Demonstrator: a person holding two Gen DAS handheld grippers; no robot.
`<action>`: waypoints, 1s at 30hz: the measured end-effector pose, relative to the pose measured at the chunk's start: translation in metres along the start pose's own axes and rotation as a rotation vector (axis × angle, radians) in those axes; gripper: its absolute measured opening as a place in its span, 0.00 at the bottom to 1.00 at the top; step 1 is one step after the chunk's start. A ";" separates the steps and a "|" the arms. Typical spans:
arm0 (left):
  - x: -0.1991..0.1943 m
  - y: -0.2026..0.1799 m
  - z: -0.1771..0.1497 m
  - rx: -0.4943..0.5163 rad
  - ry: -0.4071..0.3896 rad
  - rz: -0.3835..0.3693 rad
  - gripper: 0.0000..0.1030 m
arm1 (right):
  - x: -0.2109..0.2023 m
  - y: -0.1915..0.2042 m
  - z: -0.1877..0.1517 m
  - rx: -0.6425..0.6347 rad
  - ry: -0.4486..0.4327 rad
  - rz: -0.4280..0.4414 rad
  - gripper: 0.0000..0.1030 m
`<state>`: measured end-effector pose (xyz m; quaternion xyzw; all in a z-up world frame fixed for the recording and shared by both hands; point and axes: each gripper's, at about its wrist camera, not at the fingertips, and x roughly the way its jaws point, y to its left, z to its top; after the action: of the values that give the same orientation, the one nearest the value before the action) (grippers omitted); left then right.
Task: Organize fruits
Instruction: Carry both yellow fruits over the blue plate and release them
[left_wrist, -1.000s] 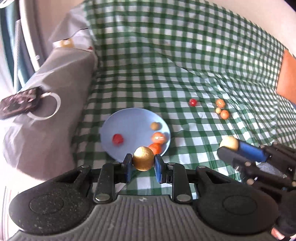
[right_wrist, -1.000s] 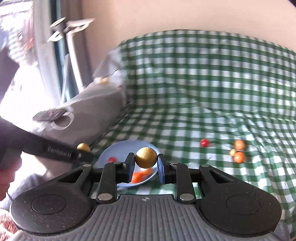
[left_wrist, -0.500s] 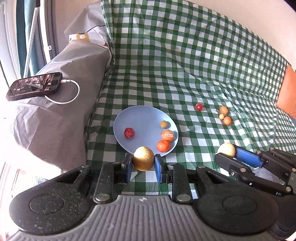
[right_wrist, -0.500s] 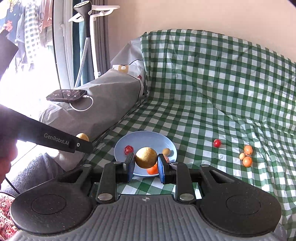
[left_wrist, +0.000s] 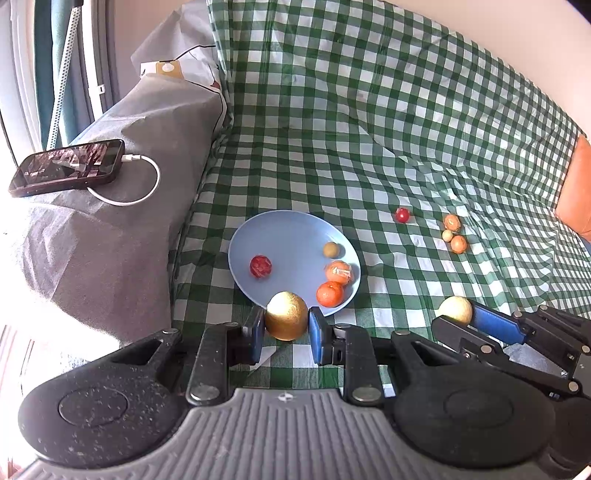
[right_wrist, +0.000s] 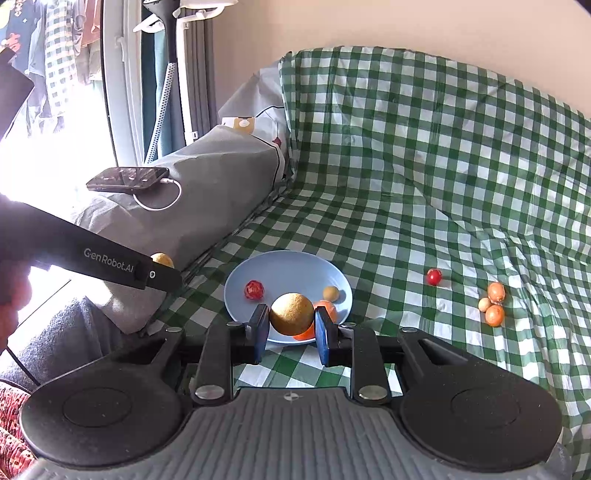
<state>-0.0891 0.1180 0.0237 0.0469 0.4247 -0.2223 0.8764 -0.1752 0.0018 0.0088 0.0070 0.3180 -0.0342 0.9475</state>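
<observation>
My left gripper (left_wrist: 286, 322) is shut on a golden-brown round fruit (left_wrist: 286, 320), held just in front of a light blue plate (left_wrist: 288, 232). The plate holds a red fruit (left_wrist: 260, 266), a small tan fruit (left_wrist: 331, 249) and two oranges (left_wrist: 330, 294). My right gripper (right_wrist: 291, 315) is shut on a second golden-brown round fruit (right_wrist: 291, 314), above the near rim of the plate (right_wrist: 284, 264). On the cloth to the right lie a small red fruit (right_wrist: 434, 276) and a cluster of small orange and tan fruits (right_wrist: 493, 303). The right gripper also shows in the left wrist view (left_wrist: 455, 311).
A green checked cloth (left_wrist: 369, 129) covers the sofa seat and back. A grey-covered armrest (left_wrist: 110, 206) at the left carries a phone (left_wrist: 68, 167) on a white cable. An orange cushion (left_wrist: 576, 192) sits at the far right. A window and a white stand (right_wrist: 177, 74) are at the left.
Both views have steadied and pulled back slightly, so the armrest and phone show more fully. Both grippers still hold their fruits near the plate.
</observation>
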 end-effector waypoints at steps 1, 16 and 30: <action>0.000 0.000 0.000 0.000 0.000 0.000 0.27 | 0.000 0.000 -0.001 0.001 0.002 0.000 0.27; 0.040 0.008 0.025 -0.027 0.042 0.012 0.27 | 0.037 -0.012 0.006 0.009 0.041 -0.009 0.27; 0.149 -0.003 0.056 0.007 0.150 0.036 0.27 | 0.139 -0.029 0.008 0.005 0.148 -0.002 0.27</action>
<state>0.0303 0.0481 -0.0546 0.0738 0.4876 -0.2038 0.8457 -0.0617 -0.0357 -0.0686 0.0115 0.3872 -0.0354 0.9212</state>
